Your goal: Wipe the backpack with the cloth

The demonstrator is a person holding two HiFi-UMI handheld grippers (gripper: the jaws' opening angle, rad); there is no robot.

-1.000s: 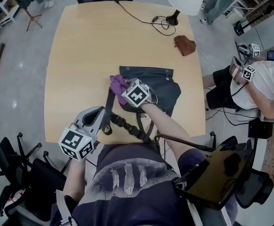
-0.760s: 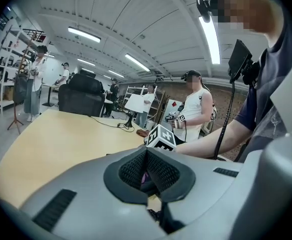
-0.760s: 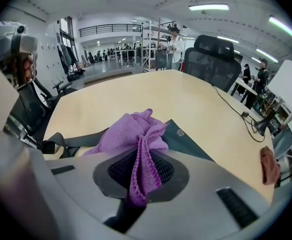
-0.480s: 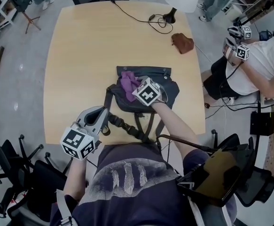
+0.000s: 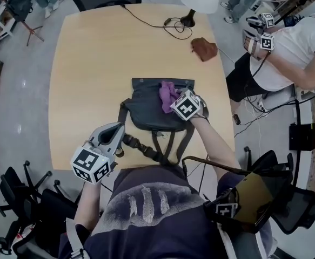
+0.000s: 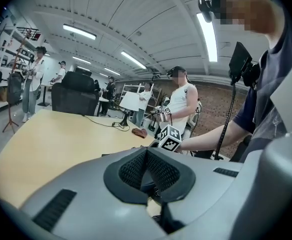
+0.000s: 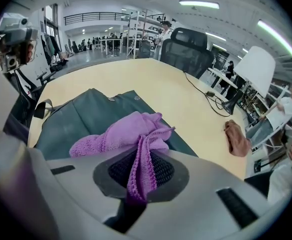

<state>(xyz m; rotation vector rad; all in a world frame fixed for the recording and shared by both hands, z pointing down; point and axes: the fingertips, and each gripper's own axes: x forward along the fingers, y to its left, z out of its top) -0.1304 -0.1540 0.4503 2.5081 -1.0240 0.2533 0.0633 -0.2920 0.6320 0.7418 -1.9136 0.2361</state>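
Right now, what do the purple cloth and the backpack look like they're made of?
The purple cloth looks like soft microfibre or terry, matte: fuzzy looped pile, limp folds. The backpack looks like smooth dark grey-green synthetic fabric, perhaps coated: flat surface, faint sheen.

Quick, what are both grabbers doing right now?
Left gripper: closed, seemingly pinching the backpack strap.
Right gripper: closed, holding the purple cloth.

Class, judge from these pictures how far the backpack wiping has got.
Done: the right gripper is shut on the cloth. In hand: the cloth lies on the backpack, near its far right corner. Left: probably the rest of its surface; no wiped mark shows, so progress is unclear.
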